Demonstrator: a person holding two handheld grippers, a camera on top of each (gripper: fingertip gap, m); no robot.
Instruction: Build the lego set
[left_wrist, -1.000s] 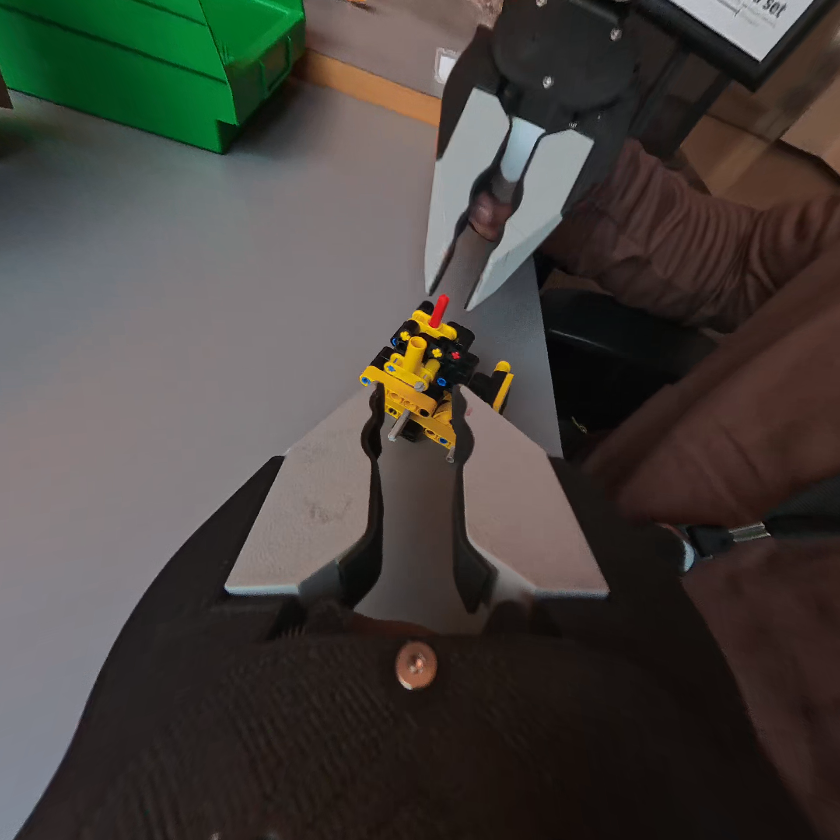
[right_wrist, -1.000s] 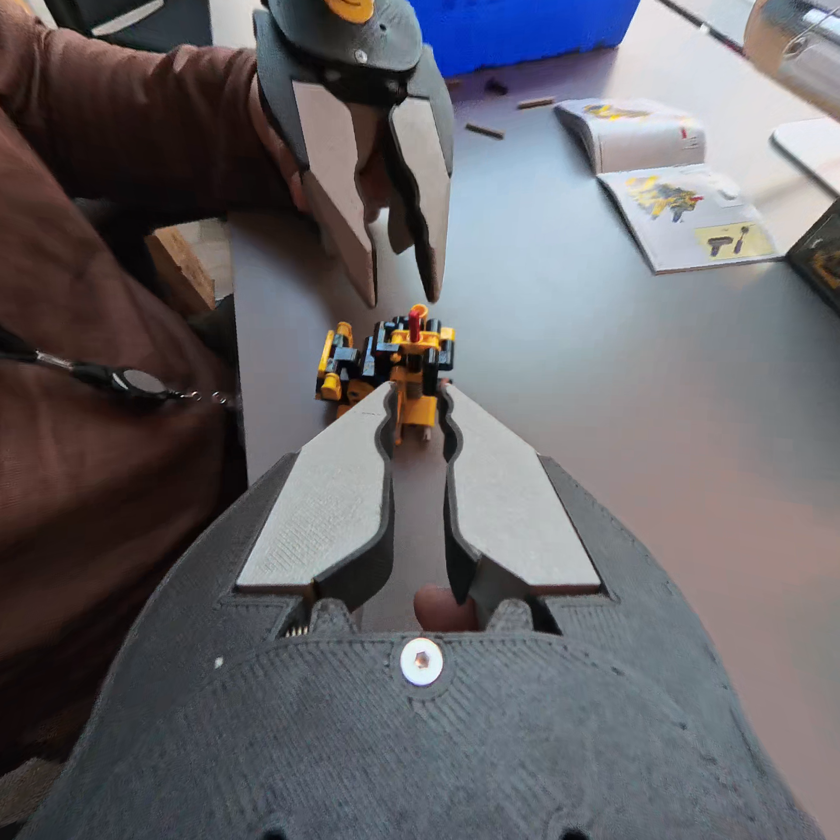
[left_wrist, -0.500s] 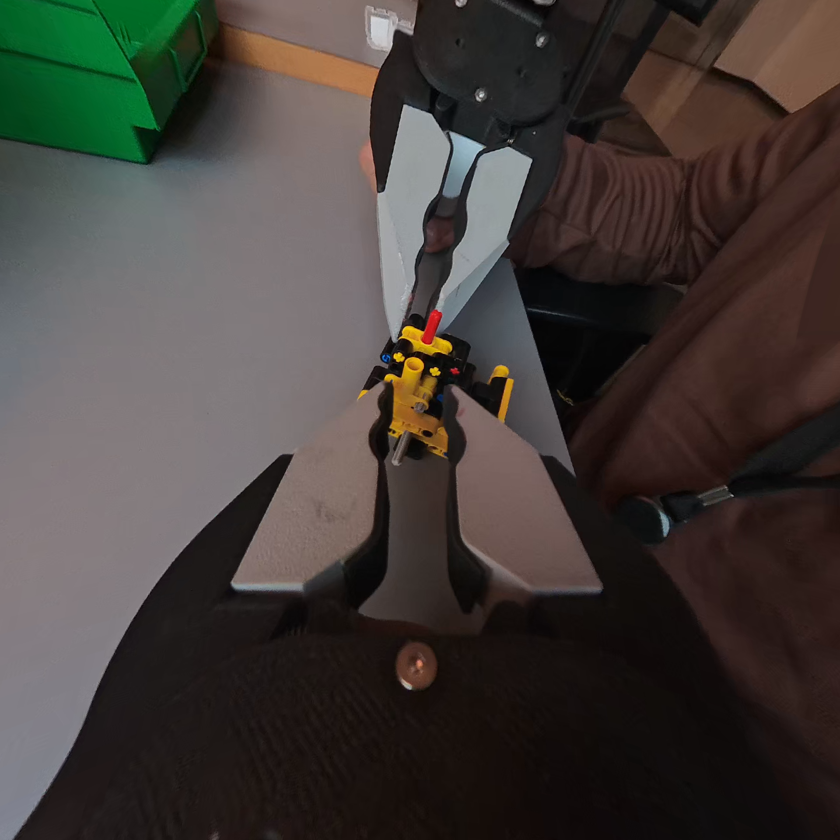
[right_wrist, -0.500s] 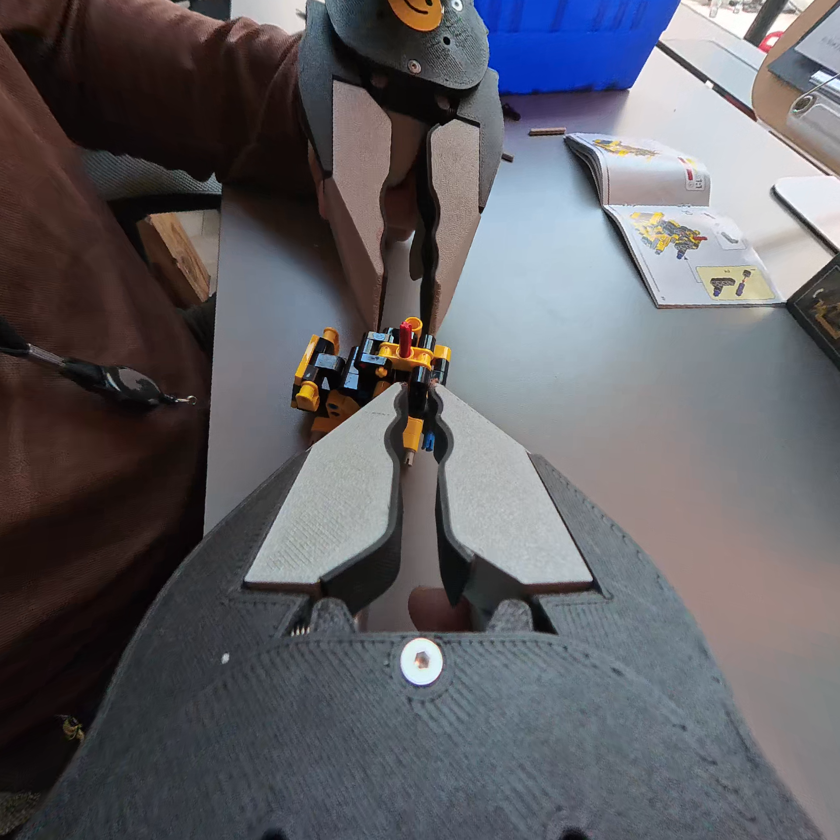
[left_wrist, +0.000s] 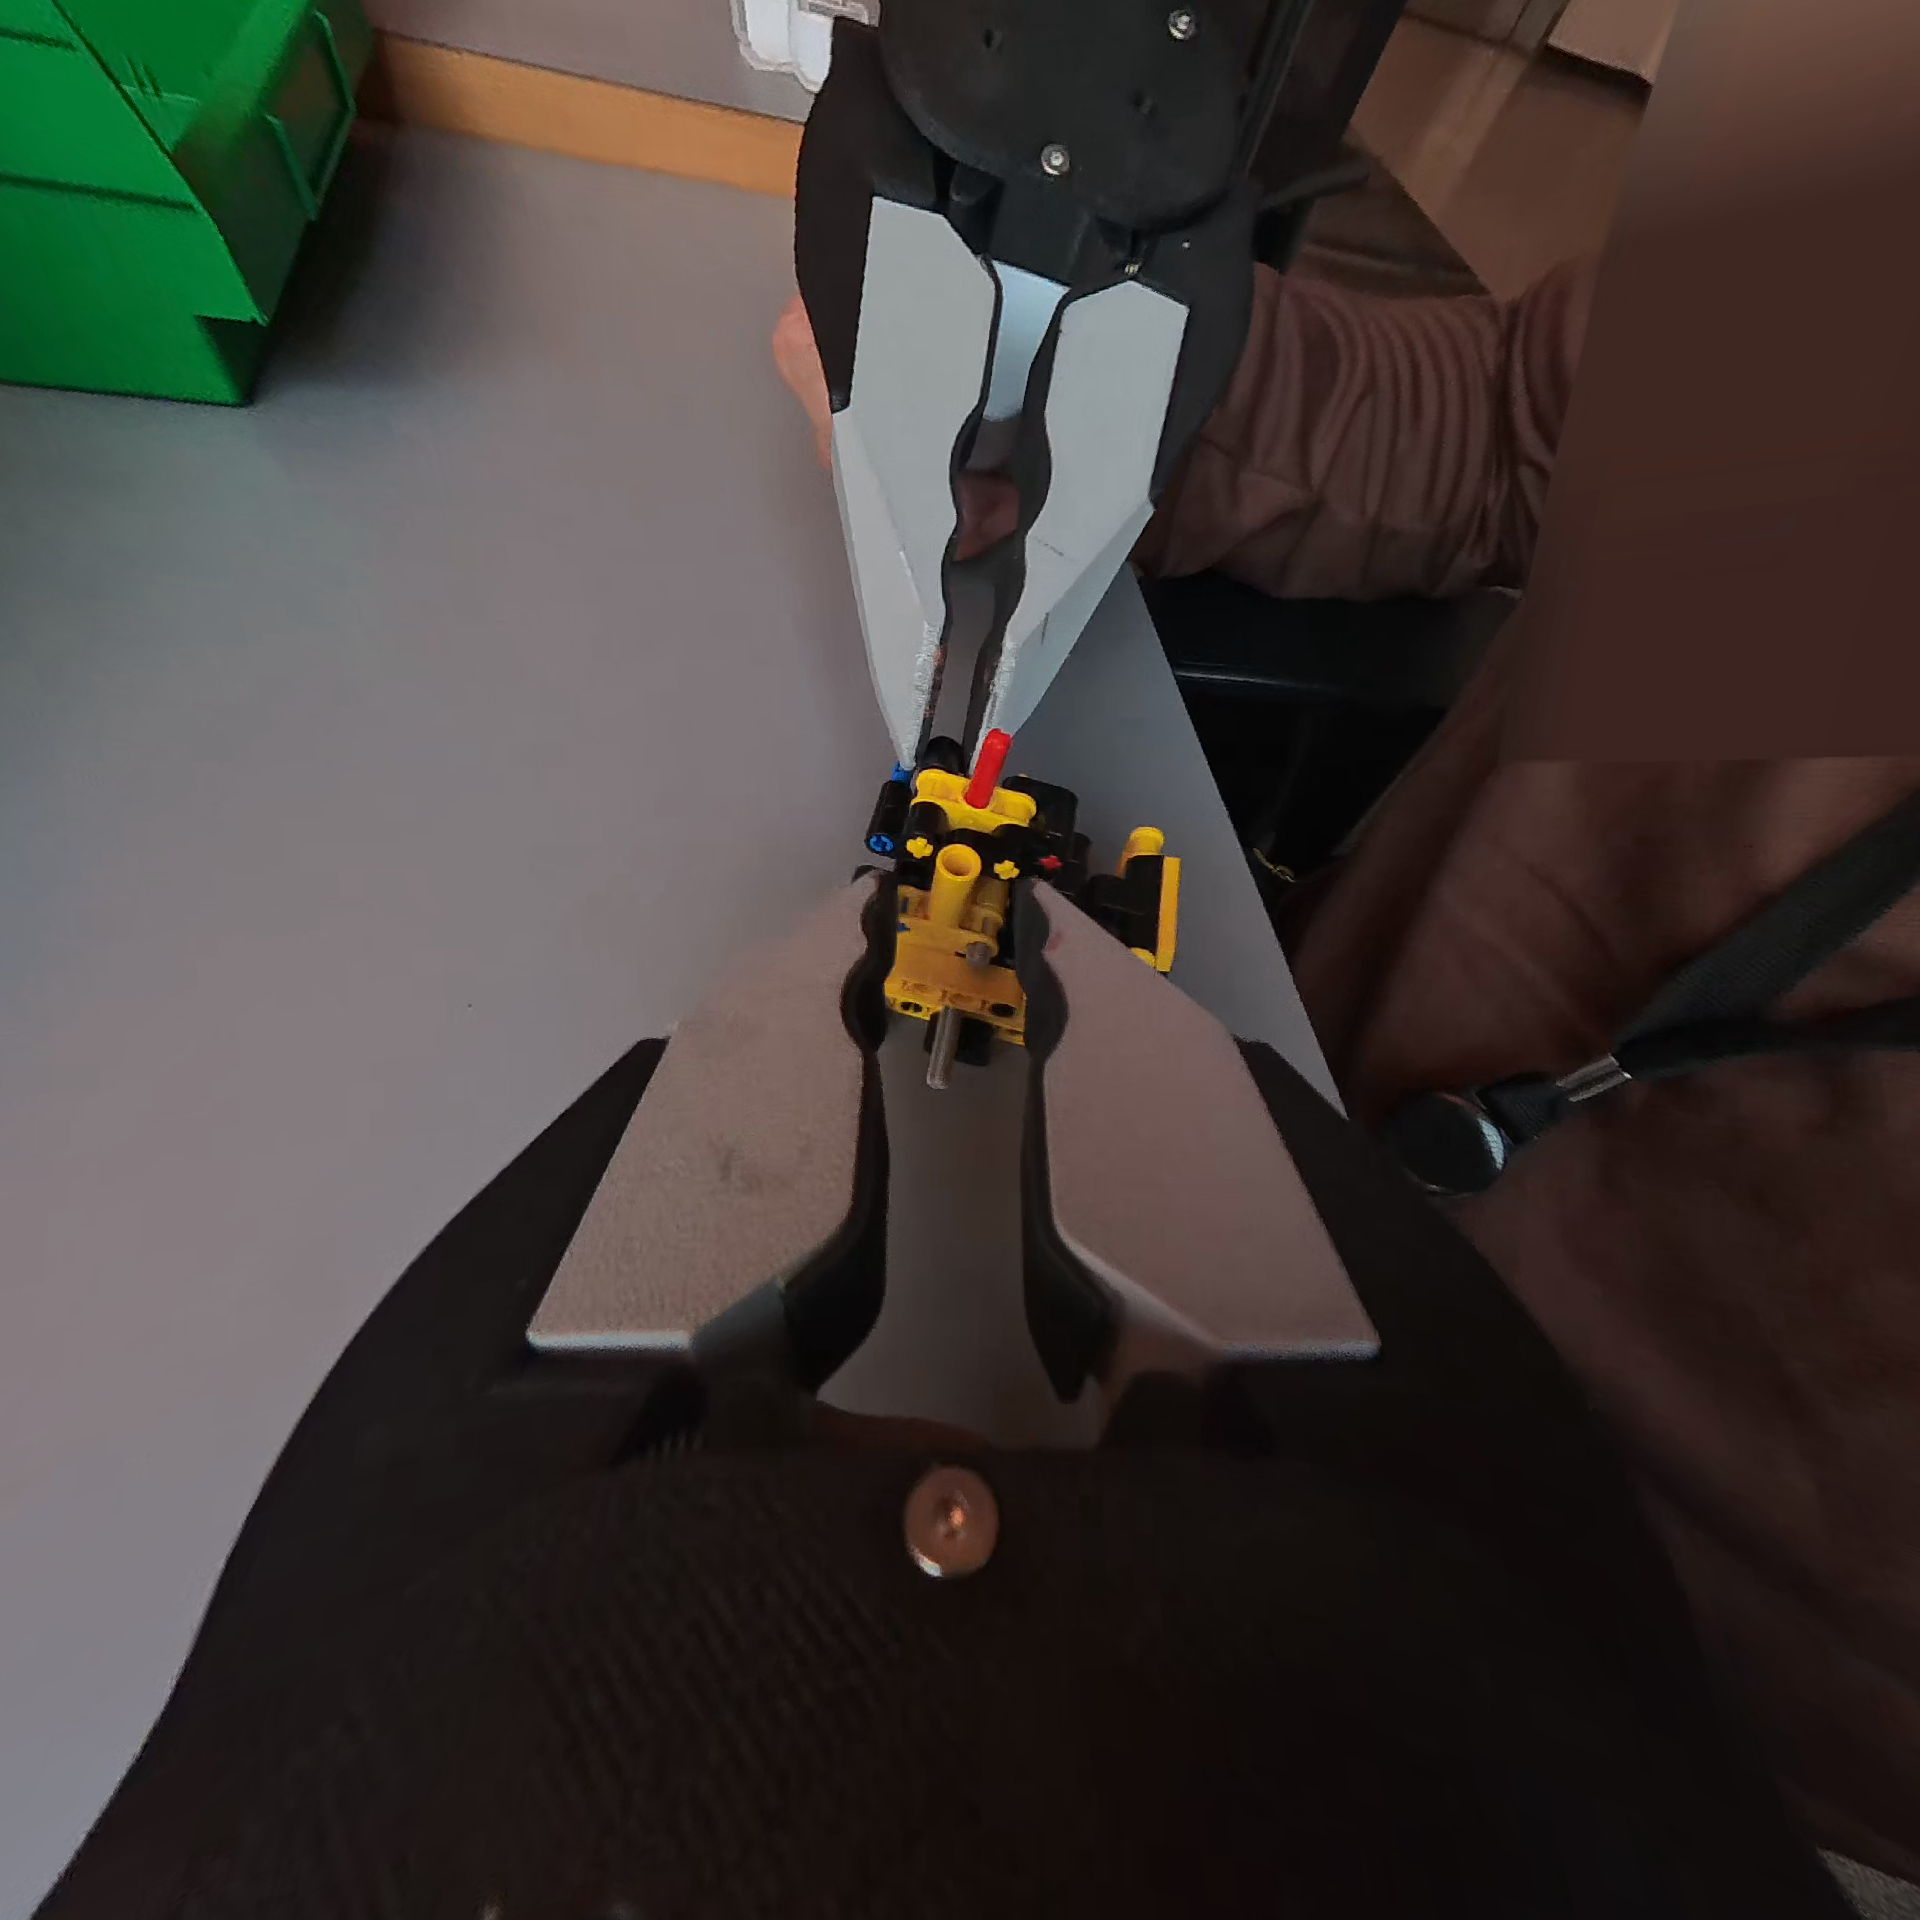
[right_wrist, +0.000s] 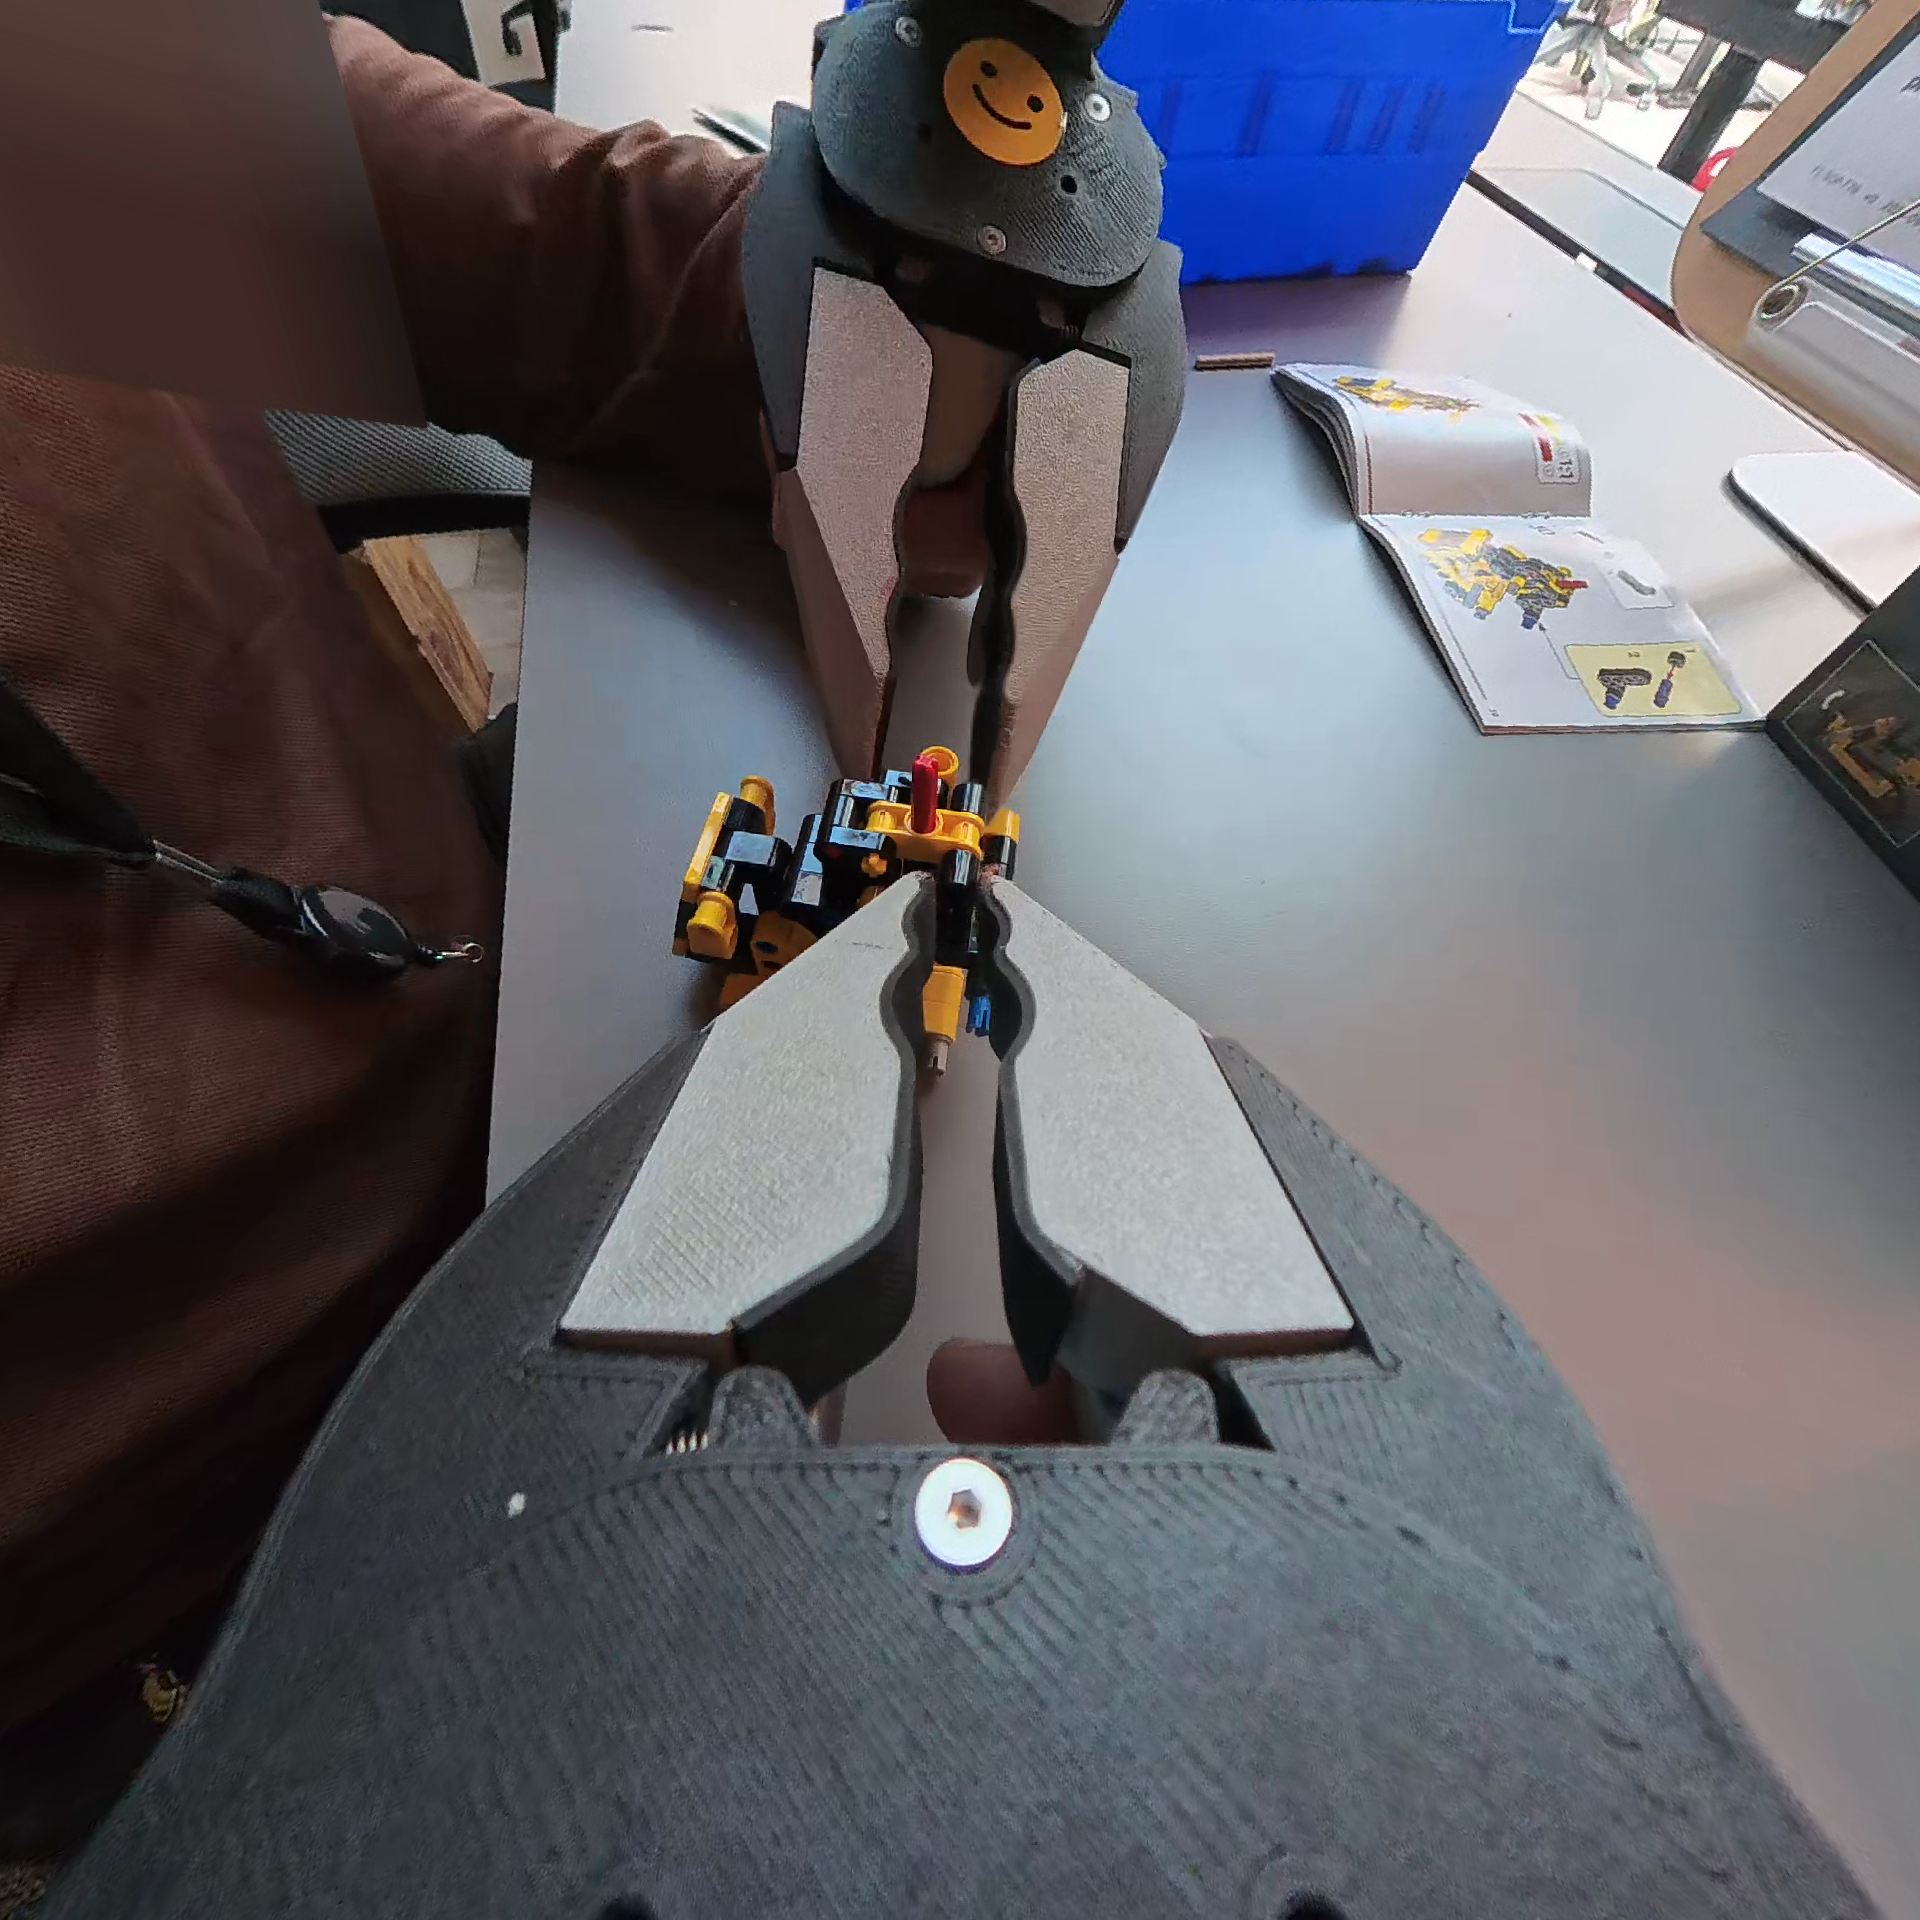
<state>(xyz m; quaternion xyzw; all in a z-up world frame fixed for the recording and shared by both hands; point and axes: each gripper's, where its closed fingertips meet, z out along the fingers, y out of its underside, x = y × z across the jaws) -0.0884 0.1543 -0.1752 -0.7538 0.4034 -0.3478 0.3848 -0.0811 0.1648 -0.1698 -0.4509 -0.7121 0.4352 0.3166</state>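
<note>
Both grippers had come closer to the lego model than one second before. It stood on the grey table near its edge. The left gripper had its fingers pressed on the yellow end of the model. The right gripper pinched the opposite end. An open instruction booklet lay well apart on the right.

Looks like an office or lab workspace: broad grey desk, green stacking bins far left, blue plastic crate at the far end, open instruction booklet lying to the right, more desks and chair legs beyond.
</note>
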